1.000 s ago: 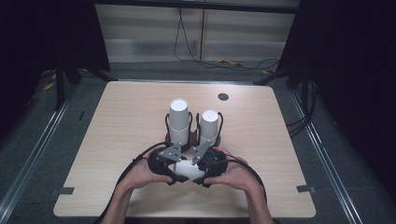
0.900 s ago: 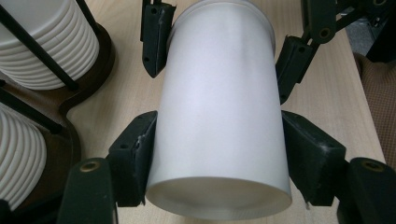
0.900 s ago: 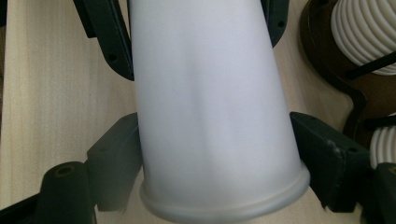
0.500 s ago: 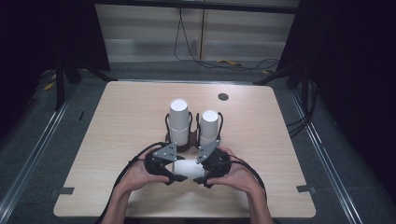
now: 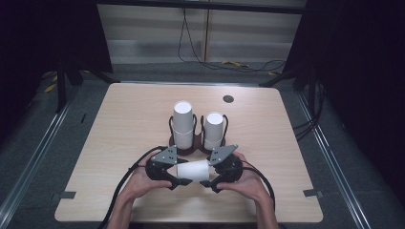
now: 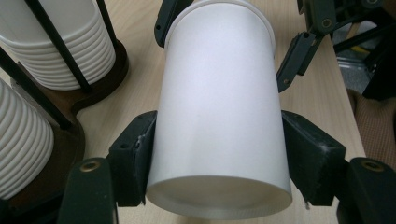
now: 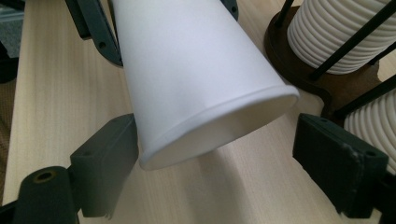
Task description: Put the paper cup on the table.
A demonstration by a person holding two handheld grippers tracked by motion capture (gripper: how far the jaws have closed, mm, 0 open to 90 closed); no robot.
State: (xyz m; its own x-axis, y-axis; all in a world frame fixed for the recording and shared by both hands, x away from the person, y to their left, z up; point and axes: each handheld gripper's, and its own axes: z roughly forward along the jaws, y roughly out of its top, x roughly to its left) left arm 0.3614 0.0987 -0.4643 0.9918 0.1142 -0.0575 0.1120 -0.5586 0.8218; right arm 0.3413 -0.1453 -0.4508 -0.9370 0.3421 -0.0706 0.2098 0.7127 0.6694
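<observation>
**Camera layout**

High view: fixed above the person's edge of the worktop [image 5: 119, 124], facing forward and down. Far off; whole worktop in frame, plus floor and back wall beyond. Forearms enter from the bottom.

Left gripper view: rides on the left tongs [image 6: 219, 154], looking along the jaws. Very close; cup [image 6: 219, 107] base nearest the lens, right tongs [image 6: 224, 46] farther off at the cup's rim.

Right gripper view: rides on the right tongs [image 7: 219, 154], facing back towards the left tongs [image 7: 159, 23]. Equally close; cup rim nearest.

Shared: all three take in the cup, the cup stacks [image 5: 183, 125] in their holder, and the worktop near the front edge. The two gripper views face each other.
</observation>
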